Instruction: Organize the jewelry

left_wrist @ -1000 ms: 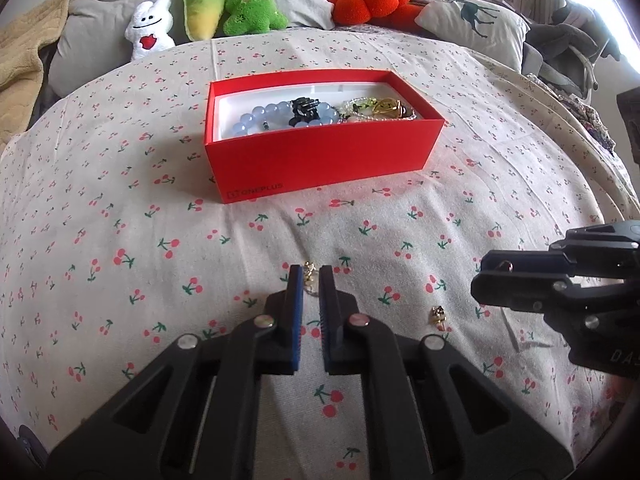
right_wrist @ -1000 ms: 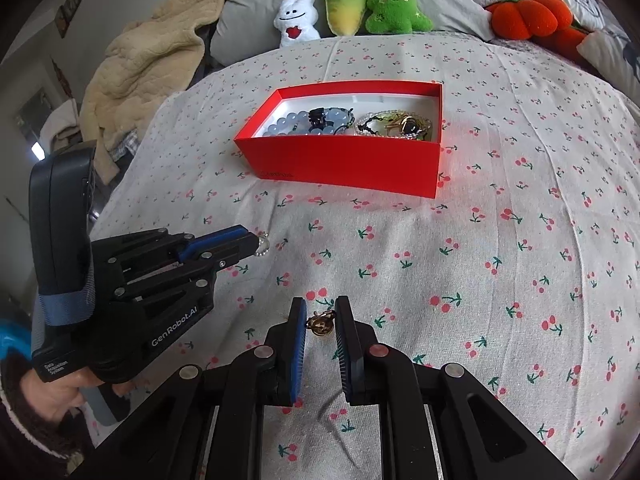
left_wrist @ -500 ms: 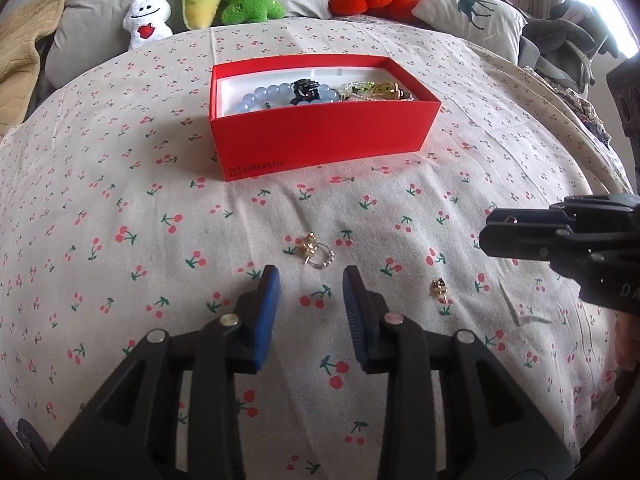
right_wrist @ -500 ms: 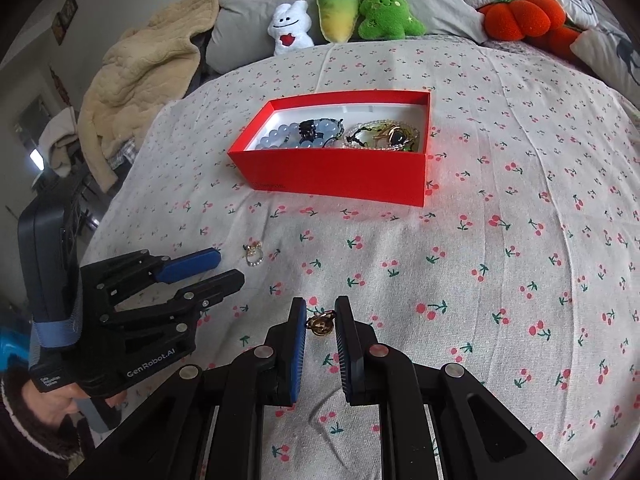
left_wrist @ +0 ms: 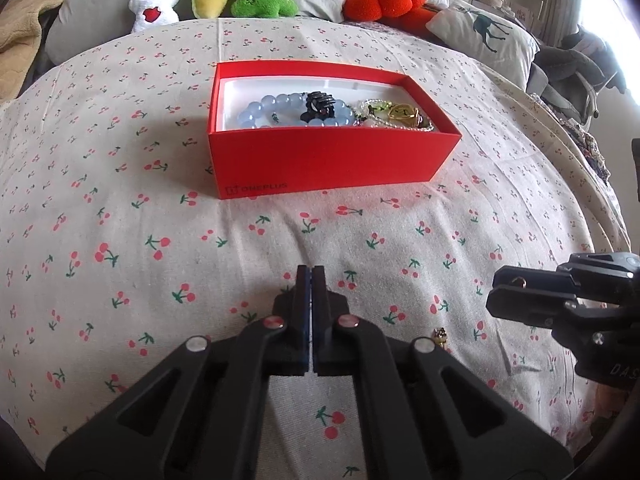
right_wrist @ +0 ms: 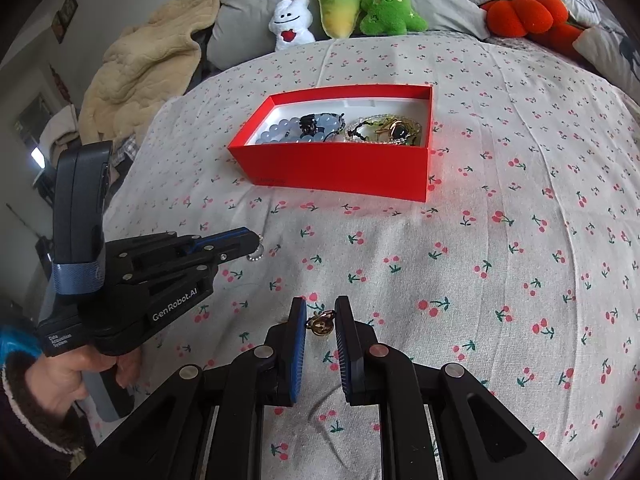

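Carefully: your right gripper (right_wrist: 321, 322) brackets the tiny, light gold earring (right_wrist: 320, 325), jaws narrow but unclosed; pinch its body. Your left gripper (left_wrist: 310, 280) pinches the beaded ring (right_wrist: 256, 255), left of frame.

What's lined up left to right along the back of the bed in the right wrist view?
Beige blanket → white bunny plush → yellow-green radish plush → green tree plush → orange pumpkin plush.
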`<state>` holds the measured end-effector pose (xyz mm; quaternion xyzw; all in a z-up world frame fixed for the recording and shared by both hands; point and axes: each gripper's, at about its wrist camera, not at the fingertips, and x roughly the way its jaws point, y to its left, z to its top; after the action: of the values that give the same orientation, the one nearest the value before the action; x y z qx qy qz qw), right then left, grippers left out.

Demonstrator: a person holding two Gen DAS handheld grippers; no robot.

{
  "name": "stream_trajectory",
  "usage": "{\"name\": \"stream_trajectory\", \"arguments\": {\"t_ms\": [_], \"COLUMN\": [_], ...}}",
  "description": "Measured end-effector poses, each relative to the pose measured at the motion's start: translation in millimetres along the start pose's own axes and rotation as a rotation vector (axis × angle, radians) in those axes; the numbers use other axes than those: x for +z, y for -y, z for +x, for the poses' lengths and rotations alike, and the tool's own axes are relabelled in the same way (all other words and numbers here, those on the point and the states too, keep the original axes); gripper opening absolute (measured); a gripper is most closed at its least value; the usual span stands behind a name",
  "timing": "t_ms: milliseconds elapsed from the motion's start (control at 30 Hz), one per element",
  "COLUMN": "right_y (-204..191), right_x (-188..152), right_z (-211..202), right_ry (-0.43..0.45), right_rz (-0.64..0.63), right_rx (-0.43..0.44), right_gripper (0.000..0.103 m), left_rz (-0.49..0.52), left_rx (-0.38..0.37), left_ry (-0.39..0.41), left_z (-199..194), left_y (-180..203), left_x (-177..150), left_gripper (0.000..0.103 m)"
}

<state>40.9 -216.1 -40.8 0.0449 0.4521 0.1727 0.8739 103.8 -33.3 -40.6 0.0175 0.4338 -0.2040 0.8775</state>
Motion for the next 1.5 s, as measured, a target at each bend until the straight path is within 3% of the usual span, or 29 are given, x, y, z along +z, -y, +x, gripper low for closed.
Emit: {"name": "stream_trajectory", "arguments": {"t_ms": [233,367,433,500,533,733,767,800,1167,1500], "right_y": [0,-2,-2,-4,-4,-3,-2,-2,2,-1], "right_x": [1,1,0,-1,-2,-2,-1,0,5,23], "right_z": [-1,-1,0,2,2,3,3,3,-4,-15], "right_ry": [0.003,0.005,0.001,-0.004,-0.005,-0.011,-0.010,-0.008,0.013,0.061], "right_rz": [0.005,0.006,0.005,0.001,-0.002,-0.005,-0.004,-0.002,0.015,0.021], "right_rx": [-0.001,0.000,0.000,0.002,0.003,0.003,0.003,0.003,0.001,0.003], "right_gripper": [0.015,0.015,0.015,0.015,0.015,0.015,0.015,0.015,0.015,0.015], "left_rz": [-0.042,-0.048,-0.055,-0.060,-0.065,-0.090,-0.086,-0.087,-0.145,-0.156], "left_rx": [-0.020,-0.033,-0.032,-0.027,-0.029,0.020,0.025,0.022,-0.027,-0.012], "left_ry": [0.035,0.005,-0.011,-0.021,-0.026,-0.072,-0.070,-0.073,0.001,0.037], "left_z": [-19,-16,-10,-4,-1,15,16,16,-13,-39], "left_y": [-10,-7,-6,-4,-3,-2,-1,-1,-17,-21], "left_x": [1,2,3,4,4,9,10,11,14,22], "left_gripper": [0.000,0.001,0.008,0.021,0.022,0.020,0.007,0.007,0.006,0.006]}}
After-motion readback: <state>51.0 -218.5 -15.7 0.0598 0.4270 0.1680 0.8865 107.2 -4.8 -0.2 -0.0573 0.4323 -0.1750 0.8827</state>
